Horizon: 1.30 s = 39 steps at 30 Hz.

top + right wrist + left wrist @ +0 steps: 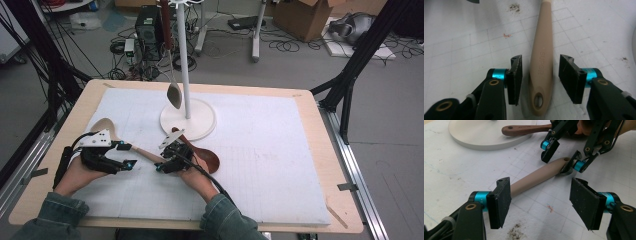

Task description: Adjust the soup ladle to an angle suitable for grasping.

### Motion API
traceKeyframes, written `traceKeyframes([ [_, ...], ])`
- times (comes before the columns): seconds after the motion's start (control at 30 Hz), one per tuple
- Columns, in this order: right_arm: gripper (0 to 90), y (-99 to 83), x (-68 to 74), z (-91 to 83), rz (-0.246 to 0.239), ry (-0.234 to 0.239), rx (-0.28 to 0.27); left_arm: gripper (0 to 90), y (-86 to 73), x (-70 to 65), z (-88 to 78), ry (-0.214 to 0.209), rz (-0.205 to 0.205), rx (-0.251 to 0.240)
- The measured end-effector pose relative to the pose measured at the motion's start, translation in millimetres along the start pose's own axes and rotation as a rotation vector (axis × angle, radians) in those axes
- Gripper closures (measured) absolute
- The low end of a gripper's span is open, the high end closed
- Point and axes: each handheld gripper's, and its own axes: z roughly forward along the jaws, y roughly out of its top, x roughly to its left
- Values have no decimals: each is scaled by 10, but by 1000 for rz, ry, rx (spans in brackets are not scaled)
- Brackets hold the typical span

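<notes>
A pale beige wooden spoon [102, 126] lies on the white mat [270, 170], bowl to the far left, its handle [536, 176] running toward the middle. My right gripper [161, 161] straddles the holed end of that handle [541, 50]; its pads [515, 80] stand a small gap off on each side, so it is open [542, 78]. My left gripper [126, 155] is open farther up the handle, which runs past the inner face of one pad [499, 202] with nothing pinched [541, 200]. The right gripper [561, 158] is seen ahead.
A dark brown wooden spoon [210, 157] lies just behind my right hand, its handle [524, 130] reaching to the white stand's round base [197, 120]. A metal spoon [174, 94] hangs from the stand's pole. Cables, boxes and frame legs surround the table.
</notes>
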Motion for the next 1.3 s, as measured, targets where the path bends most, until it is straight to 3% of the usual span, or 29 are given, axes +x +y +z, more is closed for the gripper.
traceKeyframes([
  [0.1,588,5,8,16,-29,-11,10,339,0,5,1,-1,0,-2],
  [0.3,650,19,6,16,-41,-13,20,339,3,11,-14,4,-3,-11],
  [0.67,666,20,-2,-16,-24,-14,32,337,2,15,-12,5,-3,-12],
  [0.93,668,30,25,-157,-27,-3,37,336,20,-1,-17,-1,4,-11],
  [1.3,673,-107,46,-454,-32,21,61,337,89,-50,-5,-17,24,-18],
])
